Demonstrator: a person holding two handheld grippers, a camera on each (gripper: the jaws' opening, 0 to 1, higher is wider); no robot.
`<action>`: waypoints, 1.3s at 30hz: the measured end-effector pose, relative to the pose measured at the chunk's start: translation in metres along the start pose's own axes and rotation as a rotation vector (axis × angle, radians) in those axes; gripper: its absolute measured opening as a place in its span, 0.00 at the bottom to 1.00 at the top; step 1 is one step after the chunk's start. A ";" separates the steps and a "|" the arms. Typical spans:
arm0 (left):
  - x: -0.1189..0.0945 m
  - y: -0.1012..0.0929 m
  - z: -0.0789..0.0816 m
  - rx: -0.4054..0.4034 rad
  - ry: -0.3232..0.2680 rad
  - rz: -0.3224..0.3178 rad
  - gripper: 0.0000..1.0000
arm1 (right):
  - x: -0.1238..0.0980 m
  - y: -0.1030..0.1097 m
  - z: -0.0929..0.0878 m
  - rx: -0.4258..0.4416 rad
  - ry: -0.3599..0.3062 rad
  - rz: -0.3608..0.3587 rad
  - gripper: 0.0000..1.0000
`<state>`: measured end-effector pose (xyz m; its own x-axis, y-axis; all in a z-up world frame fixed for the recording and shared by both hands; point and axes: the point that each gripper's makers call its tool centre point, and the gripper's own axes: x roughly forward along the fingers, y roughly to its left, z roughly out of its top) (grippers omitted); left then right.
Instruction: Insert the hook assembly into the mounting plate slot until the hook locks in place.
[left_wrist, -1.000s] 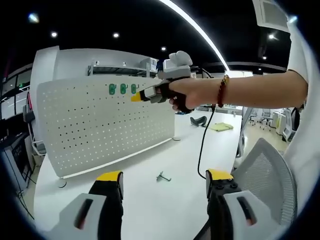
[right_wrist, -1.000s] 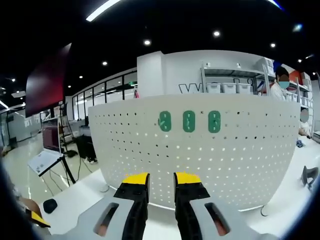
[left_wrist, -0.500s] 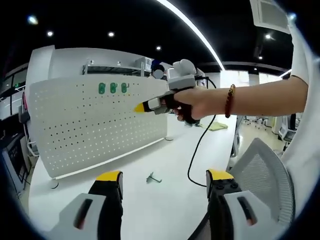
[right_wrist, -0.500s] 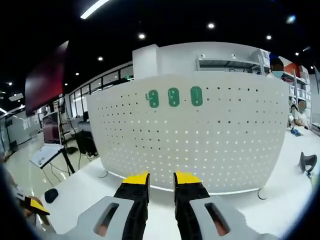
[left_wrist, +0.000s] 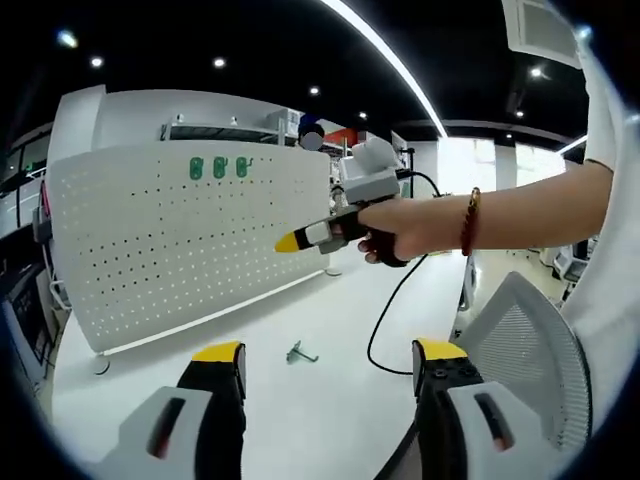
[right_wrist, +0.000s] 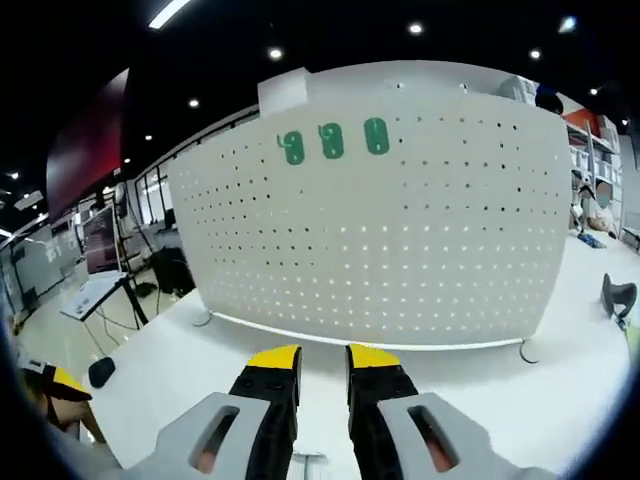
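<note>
White perforated steel, the mounting plate (left_wrist: 190, 245) stands upright on the tabletop (left_wrist: 330, 400). I count one plate and three green tabs (right_wrist: 331, 141) in a row near its top edge. One small grey hook assembly (left_wrist: 299, 352) lies loose on the tabletop in front of the plate, too small for me to make out its shape. My left claw (left_wrist: 328, 358) is spread wide and holds nothing; the hook lies just beyond it, between it and the plate. My right claw (right_wrist: 322, 360) has its yellow tips nearly together with nothing between them, and it points at the plate's lower edge. My hand (left_wrist: 395, 230) grips the right claw's handle.
</note>
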<state>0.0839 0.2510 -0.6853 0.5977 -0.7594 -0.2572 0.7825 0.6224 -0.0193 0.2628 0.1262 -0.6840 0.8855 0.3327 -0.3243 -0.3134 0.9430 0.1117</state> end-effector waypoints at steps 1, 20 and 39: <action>0.000 0.000 0.000 -0.001 -0.002 0.000 0.69 | 0.000 0.000 -0.002 0.000 0.003 -0.002 0.17; 0.009 0.004 -0.007 -0.013 0.018 -0.026 0.70 | -0.005 0.000 -0.074 0.016 0.148 -0.011 0.16; 0.012 0.011 -0.018 -0.052 0.031 -0.012 0.69 | 0.000 0.010 -0.123 0.029 0.266 0.014 0.15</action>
<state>0.0963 0.2519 -0.7059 0.5821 -0.7611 -0.2863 0.7789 0.6229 -0.0724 0.2173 0.1350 -0.7988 0.7585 0.3369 -0.5578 -0.3114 0.9393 0.1439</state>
